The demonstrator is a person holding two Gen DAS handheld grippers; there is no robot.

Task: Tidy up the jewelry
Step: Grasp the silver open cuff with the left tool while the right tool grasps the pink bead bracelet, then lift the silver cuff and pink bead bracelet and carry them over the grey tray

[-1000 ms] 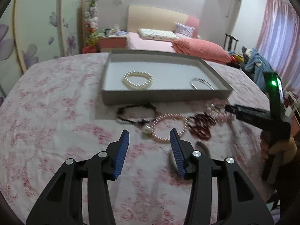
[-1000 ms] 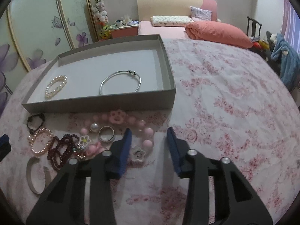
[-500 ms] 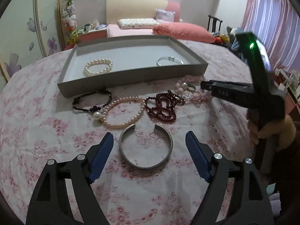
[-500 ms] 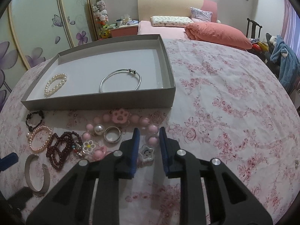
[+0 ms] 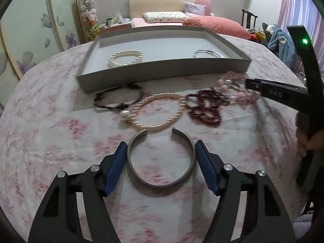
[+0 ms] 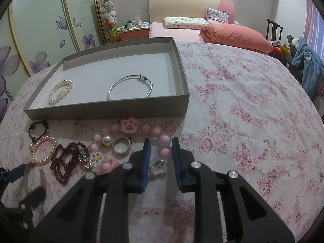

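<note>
The left claw (image 5: 161, 158) points down at the flowered cloth of the surface (image 5: 50, 141), its blue pads on either side of an open silver cuff bangle (image 5: 161, 182). The jaws have just been closing in; the pads stand right at the cuff's sides, but this view is smeared and I cannot tell whether they press on it yet. The cuff lies flat, its gap facing away from the claw.

Just beyond the cuff lies a pink pearl bracelet (image 5: 158, 109), with a black cord bracelet (image 5: 119, 99) to its left and a dark red bead strand (image 5: 204, 107) bunched to its right. Behind them sits a shallow grey tray (image 5: 162, 68), which holds a white pearl bracelet (image 5: 125, 58) at its left and a thin silver bangle (image 5: 208, 53) at its right.

The right claw (image 6: 161, 154) hangs close over a pink chunky-bead bracelet (image 6: 156, 130) with a paw charm, near the tray's front wall. Its jaws are narrowly parted, with one pink bead and a clear star charm (image 6: 159, 165) showing between the pads; nothing looks gripped. A silver ring (image 6: 121, 145) and a single large pearl (image 6: 107, 139) lie inside the bead loop, and a daisy charm (image 6: 96, 158) lies just beside it. A hand (image 5: 311, 139) holds the right claw's handle at the edge of the left view.
</note>
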